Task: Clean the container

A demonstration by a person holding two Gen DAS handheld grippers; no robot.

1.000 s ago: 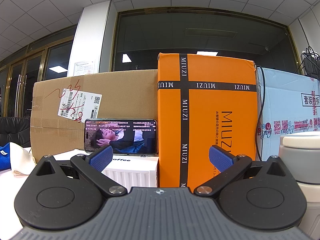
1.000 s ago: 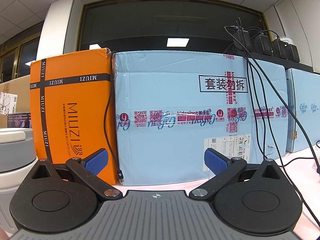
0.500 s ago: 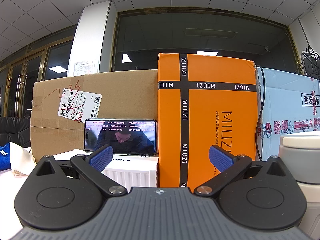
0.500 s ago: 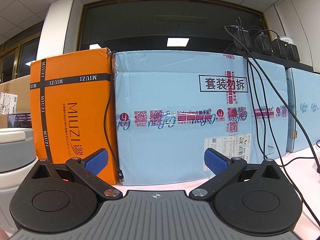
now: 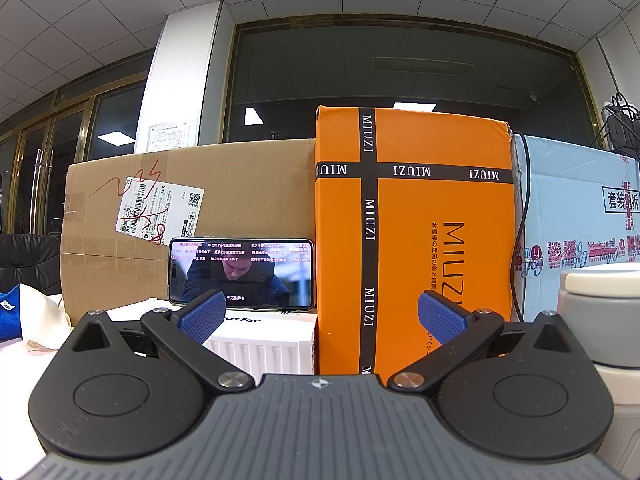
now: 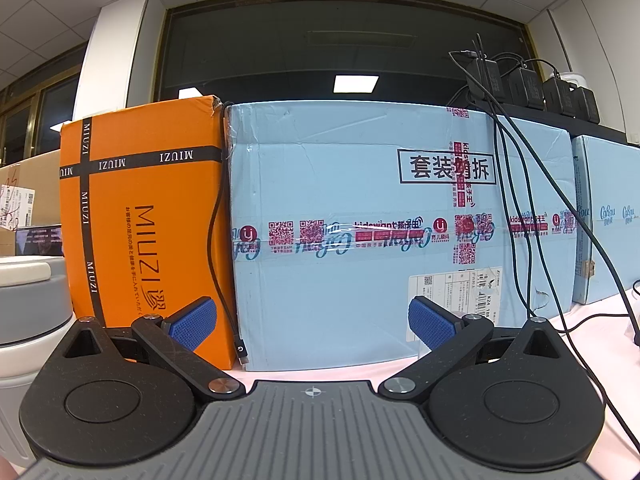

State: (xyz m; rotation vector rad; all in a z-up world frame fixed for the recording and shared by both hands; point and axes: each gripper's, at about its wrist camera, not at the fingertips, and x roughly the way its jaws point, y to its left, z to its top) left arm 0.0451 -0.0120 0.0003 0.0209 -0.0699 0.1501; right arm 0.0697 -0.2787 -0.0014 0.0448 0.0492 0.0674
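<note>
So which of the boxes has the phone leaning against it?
The brown cardboard box, leftmost in the row; the phone stands before it, beside the orange box.

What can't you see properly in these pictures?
- Grey and white container: cut off by the left wrist view's right edge; its inside is hidden.
- Phone: mostly behind the orange MIUZI box in the right wrist view.
- Shipping label: print too small.
</note>
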